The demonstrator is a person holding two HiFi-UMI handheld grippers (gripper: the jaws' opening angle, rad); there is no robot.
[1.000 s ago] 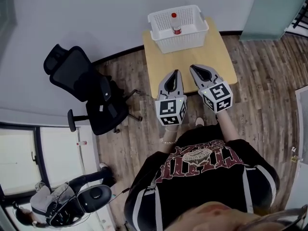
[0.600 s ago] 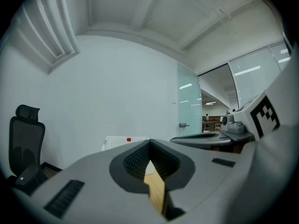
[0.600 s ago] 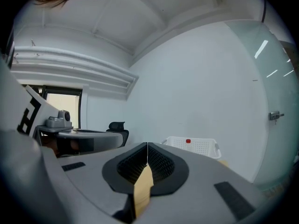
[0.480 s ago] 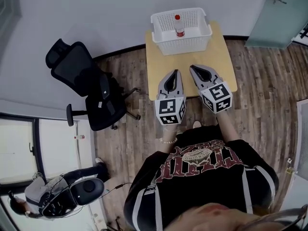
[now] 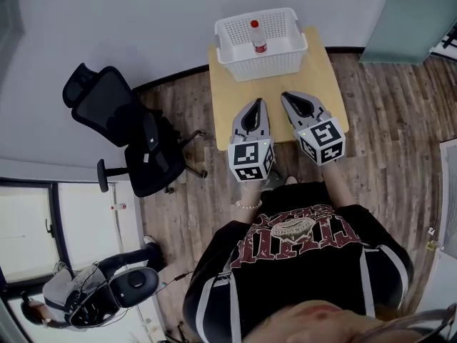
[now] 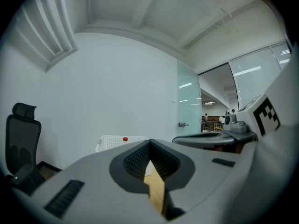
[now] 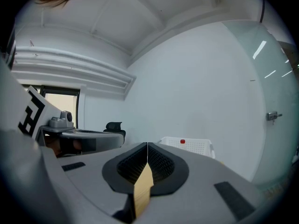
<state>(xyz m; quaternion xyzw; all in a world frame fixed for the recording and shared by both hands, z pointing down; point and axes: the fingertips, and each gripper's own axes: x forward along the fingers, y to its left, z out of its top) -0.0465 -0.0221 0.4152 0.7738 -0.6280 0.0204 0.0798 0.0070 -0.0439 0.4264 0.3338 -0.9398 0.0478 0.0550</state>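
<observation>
Office room, black swivel chair (image 5: 121, 131) at left of the frame, small wooden table (image 5: 275, 95) against a plain white wall, wood-plank floor (image 5: 389, 120), frosted glass door (image 5: 403, 16) at upper right

The head view looks steeply down from above the left gripper (image 5: 259, 103) and right gripper (image 5: 285, 96). Each gripper view sits close behind its own jaws and faces ahead. All three share the basket (image 5: 264, 63), seemingly well beyond the tips.

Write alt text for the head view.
A person holds the left gripper and right gripper, jaws shut, over a small wooden table's near edge. A white basket at the far end holds a red-capped bottle; a black office chair stands to the left.
</observation>
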